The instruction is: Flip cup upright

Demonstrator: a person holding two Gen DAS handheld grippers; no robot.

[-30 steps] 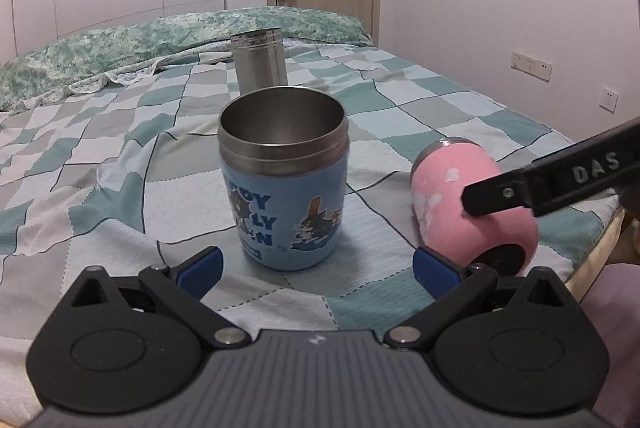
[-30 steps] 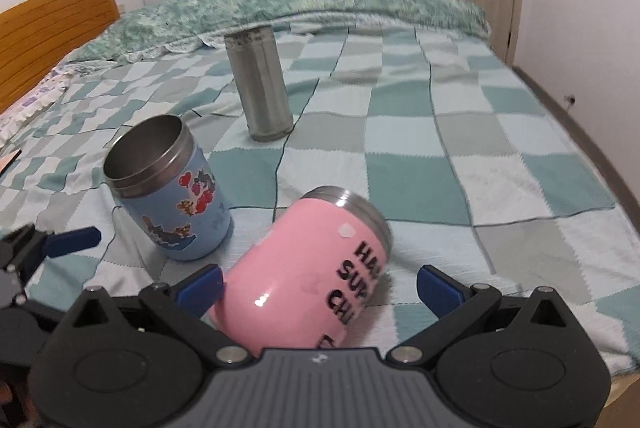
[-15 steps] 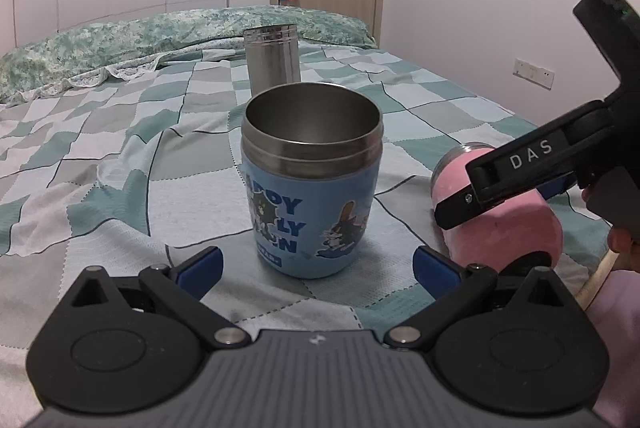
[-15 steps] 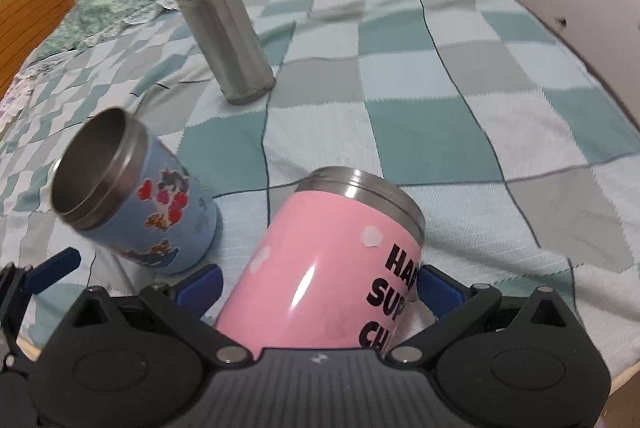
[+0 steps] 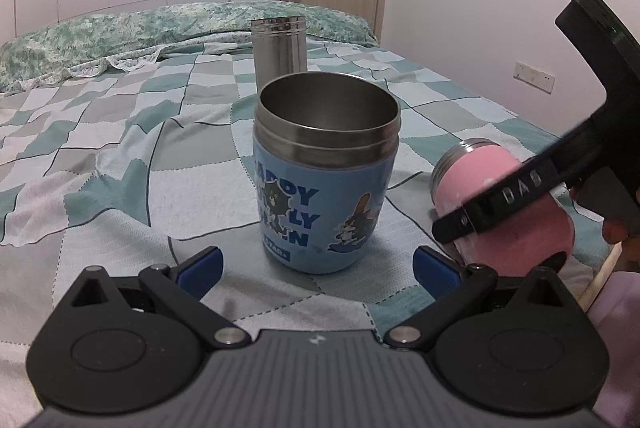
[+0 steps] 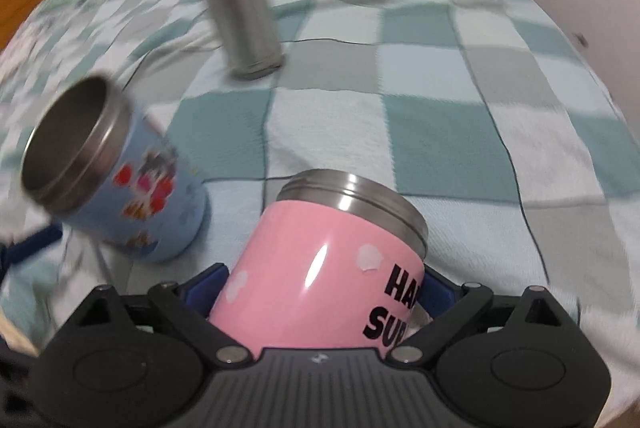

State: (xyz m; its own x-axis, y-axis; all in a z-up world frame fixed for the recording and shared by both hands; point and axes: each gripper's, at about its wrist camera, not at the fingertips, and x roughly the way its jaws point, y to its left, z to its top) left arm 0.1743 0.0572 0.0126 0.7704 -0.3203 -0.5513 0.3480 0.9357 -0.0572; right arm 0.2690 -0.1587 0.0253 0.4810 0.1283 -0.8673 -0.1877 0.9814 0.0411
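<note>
Since half a second ago our right gripper [image 6: 320,292] has closed in around the pink cup [image 6: 320,268]; pads look pressed on both flanks, cup lying tilted, lower centre of frame. We judge the grasp made, the flip not begun. Left gripper [image 5: 316,262] wide open, holding nothing, blue cup [image 5: 326,188] upright beyond it. Bed edge lies lower right, close by. Steel canister [image 5: 279,54] far, open quilt [image 6: 460,116] between.

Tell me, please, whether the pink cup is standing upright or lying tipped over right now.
Tipped over. The pink cup lies on its side on the checked bedspread, steel rim pointing away, with the right gripper fingers around it; the blue cup stands upright.
</note>
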